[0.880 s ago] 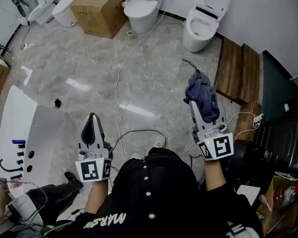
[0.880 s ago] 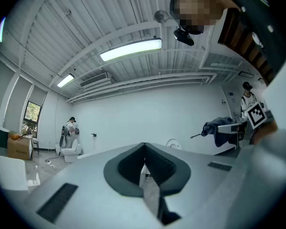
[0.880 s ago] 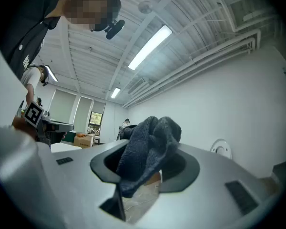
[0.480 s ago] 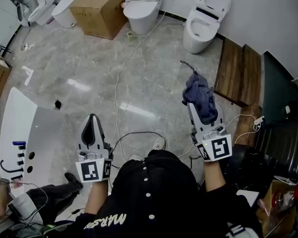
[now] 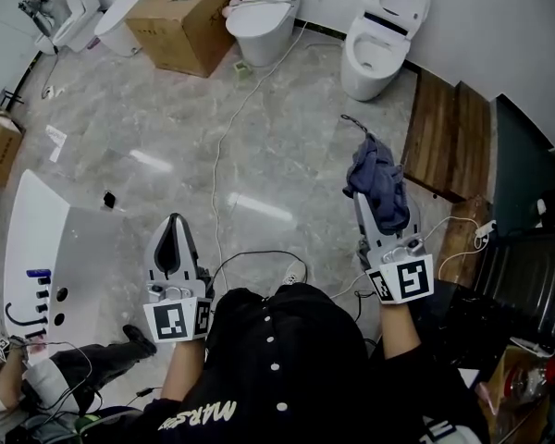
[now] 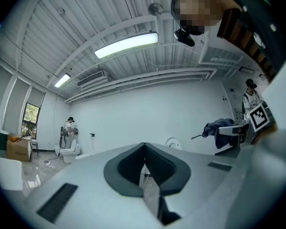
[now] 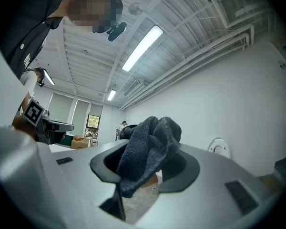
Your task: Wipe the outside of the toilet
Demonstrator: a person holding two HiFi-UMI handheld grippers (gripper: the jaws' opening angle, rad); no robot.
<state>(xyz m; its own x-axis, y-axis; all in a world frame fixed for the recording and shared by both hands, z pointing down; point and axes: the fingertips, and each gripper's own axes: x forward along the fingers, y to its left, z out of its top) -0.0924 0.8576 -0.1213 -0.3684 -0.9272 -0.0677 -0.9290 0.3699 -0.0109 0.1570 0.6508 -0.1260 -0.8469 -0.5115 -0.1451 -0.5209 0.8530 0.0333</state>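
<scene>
Little shifts from the earlier frames: the right gripper (image 5: 363, 203) and its cloth (image 5: 379, 178) sit a touch lower and further right in the head view. The left gripper (image 5: 173, 229) holds its place, and the floor (image 5: 287, 146) slides slightly under the camera, as if the person drifts forward

The step in hand reads as the approach. No wiping is under way, since both grippers hang over bare floor, well apart from any toilet. The right jaws are clamped on the cloth, a dark blue-grey, nubby rag bunched over the tips, with a thin loop sticking out towards 11 o'clock. The left jaws are pressed together with nothing between them

The likely target, a white toilet (image 5: 375, 58), stands against the wall at 12 o'clock from the right gripper. Its lid is raised, its outer shell is glossy and rounded, and it is too far off to show any dirt. A second toilet (image 5: 262, 21) stands at 11 o'clock beside a cardboard box (image 5: 185, 17), so I cannot be sure which one is meant. Wooden boards (image 5: 444, 128) lie at 4 o'clock of the nearer toilet, and a cable (image 5: 227, 137) trails across the floor

The next move calls for closing that gap, minding the cable underfoot. The right gripper then needs to come down so the loose bulk of the cloth, not the hard tips, meets the curved shell
</scene>
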